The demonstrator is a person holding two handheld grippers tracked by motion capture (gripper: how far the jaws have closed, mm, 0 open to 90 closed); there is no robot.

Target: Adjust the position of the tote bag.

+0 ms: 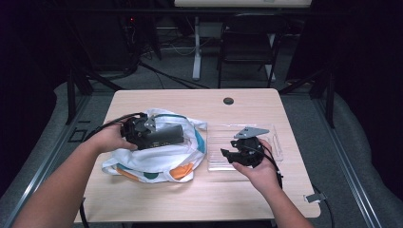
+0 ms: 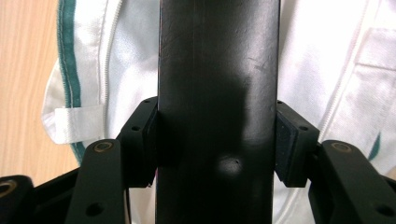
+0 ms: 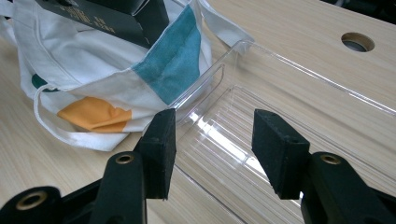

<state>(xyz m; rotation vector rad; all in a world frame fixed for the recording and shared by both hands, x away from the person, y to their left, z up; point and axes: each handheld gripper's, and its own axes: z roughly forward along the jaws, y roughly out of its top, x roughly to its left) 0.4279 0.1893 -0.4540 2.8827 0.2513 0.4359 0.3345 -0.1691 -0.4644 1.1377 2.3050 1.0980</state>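
- Right up close, the left hand-held gripper (image 2: 217, 144) is clamped on a long black box (image 2: 217, 93), held over the white cloth bag (image 1: 157, 161).
- Box's long axis runs left-right across the light wood worktop (image 1: 190, 99).
- Right hand-held gripper (image 3: 212, 154) stands open over the clear plastic tray (image 3: 289, 121).
- Dark room, chair (image 1: 249, 42) behind.

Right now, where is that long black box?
In the high view, the long black box sits left of centre, clamped in the left hand-held gripper above the white fabric bag.
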